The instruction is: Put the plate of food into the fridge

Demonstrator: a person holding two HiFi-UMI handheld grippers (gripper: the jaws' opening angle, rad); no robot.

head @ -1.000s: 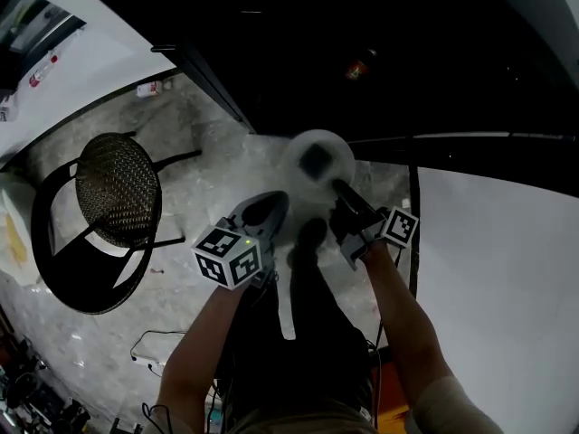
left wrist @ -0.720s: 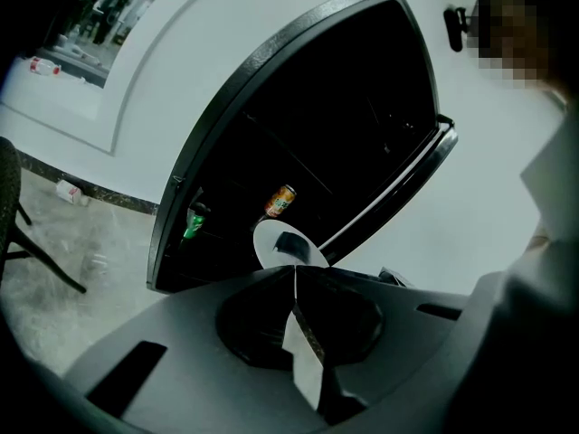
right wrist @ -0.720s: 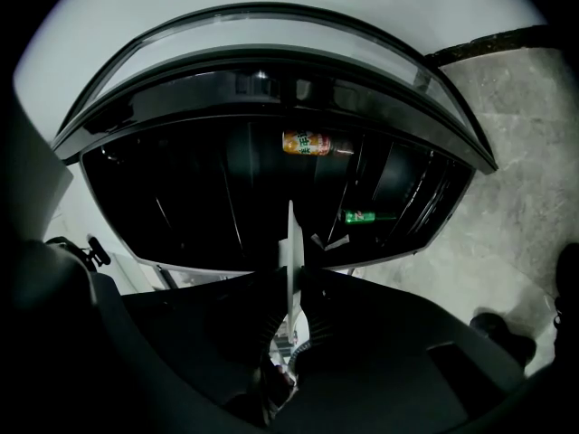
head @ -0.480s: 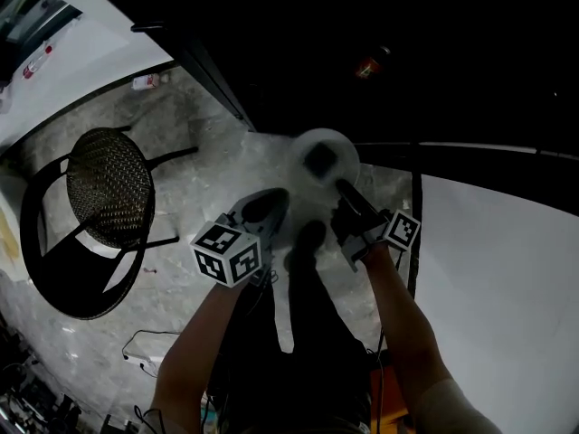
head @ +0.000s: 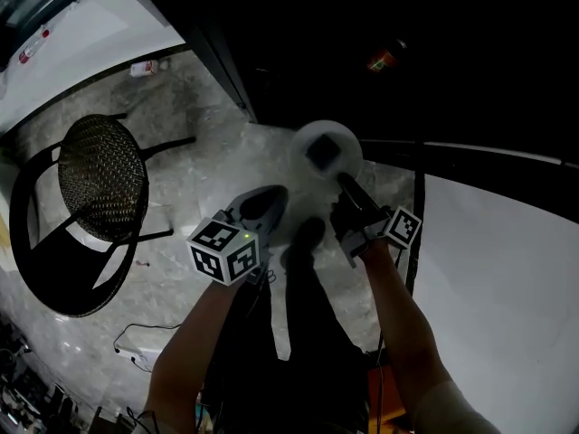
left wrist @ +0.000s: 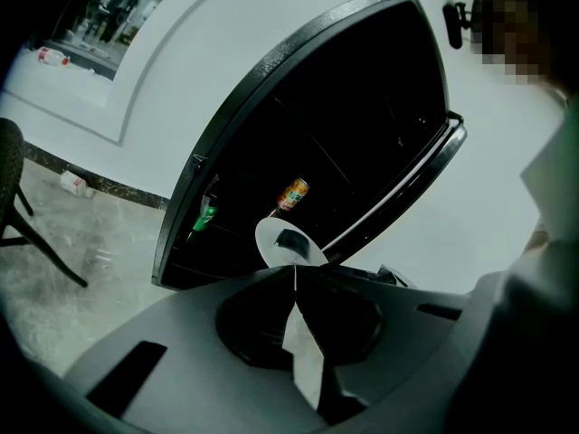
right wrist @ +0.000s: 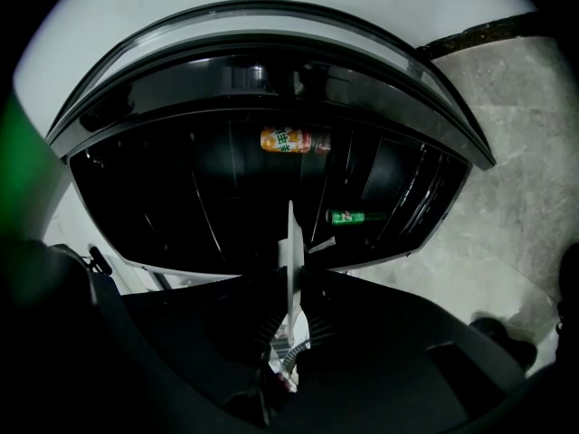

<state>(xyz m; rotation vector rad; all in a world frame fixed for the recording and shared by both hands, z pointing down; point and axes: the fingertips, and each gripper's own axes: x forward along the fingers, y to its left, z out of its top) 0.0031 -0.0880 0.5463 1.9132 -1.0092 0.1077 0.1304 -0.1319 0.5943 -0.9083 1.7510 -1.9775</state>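
Before the open fridge (head: 425, 70), the right gripper (head: 345, 184) clamps the white plate (head: 344, 143) by its near rim, apparently to carry its dark food (head: 319, 155) level; the left gripper (head: 268, 204), jaws together and empty, hangs just beside.

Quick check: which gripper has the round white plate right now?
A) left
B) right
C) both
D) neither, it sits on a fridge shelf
B: the round white plate stands edge-on, clamped in the right gripper's jaws. The left gripper's jaws are shut with nothing between them.
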